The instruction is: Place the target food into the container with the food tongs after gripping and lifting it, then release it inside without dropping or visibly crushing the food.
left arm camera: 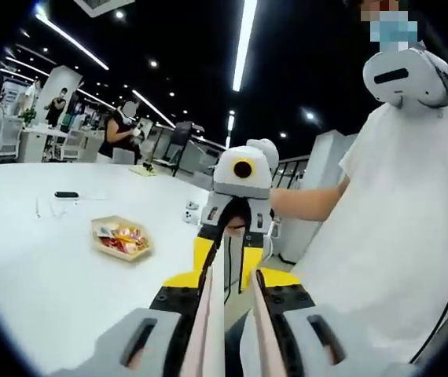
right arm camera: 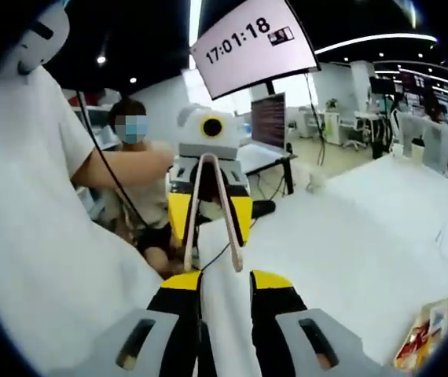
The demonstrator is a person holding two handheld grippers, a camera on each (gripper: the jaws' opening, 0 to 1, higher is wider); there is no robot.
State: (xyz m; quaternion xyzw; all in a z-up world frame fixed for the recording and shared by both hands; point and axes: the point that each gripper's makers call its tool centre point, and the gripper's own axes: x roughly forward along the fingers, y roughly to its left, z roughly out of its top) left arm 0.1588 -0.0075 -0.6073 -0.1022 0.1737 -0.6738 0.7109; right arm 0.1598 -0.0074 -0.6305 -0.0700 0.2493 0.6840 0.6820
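Left gripper view: the container (left arm camera: 121, 238), a shallow tan tray with red and yellow food in it, is seen lying on the white table (left arm camera: 43, 267), well apart from both grippers and to the left of them. In the right gripper view the same container (right arm camera: 426, 334) is cut off at the lower right edge, on the table (right arm camera: 342, 236).

The food tongs (left arm camera: 232, 314) are seen in the left gripper view as two pale arms rising between the jaws of the left gripper (left arm camera: 234, 345), which are closed on the arms with only a narrow gap between them. The far end of the tongs is held in the right gripper (left arm camera: 236, 228), which faces the camera; whether its jaws press on the tongs cannot be told there.

In the right gripper view the tongs (right arm camera: 212, 212) are seen as a narrow loop, joined at the top at the left gripper (right arm camera: 208, 177) opposite. The lower ends spread slightly and hang free above the right gripper (right arm camera: 225, 314), whose jaws stand apart with nothing seen between them.

A person in a white shirt (left arm camera: 397, 236) stands close behind the grippers. A screen (right arm camera: 251, 43) showing 17:01:18 hangs above. A small dark object (left arm camera: 66, 195) lies farther back on the table.
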